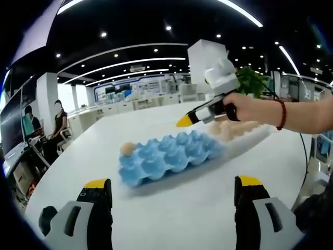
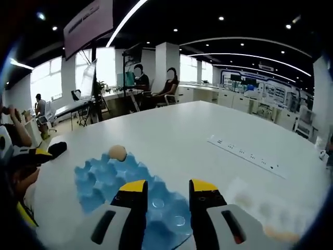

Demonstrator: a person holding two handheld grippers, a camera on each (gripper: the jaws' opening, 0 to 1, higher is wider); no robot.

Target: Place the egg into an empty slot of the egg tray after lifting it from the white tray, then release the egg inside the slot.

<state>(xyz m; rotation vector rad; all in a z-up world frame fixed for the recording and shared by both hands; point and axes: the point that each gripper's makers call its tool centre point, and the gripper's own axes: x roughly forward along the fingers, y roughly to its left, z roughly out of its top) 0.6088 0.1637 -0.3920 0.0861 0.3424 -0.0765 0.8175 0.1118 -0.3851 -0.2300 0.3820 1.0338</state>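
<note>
On the counter (image 1: 171, 203) — your right hand-held gripper (image 1: 183, 121) hovered empty, jaws parted, nearer the eggs (image 1: 237, 128) in the white tray (image 1: 260, 136); blue egg tray (image 1: 169, 158) held one egg (image 1: 127, 148); your left hand-held gripper (image 1: 174, 190) gaped — empty.

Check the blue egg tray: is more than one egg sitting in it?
No. The blue moulded egg tray holds a single tan egg in a far corner slot.
</note>
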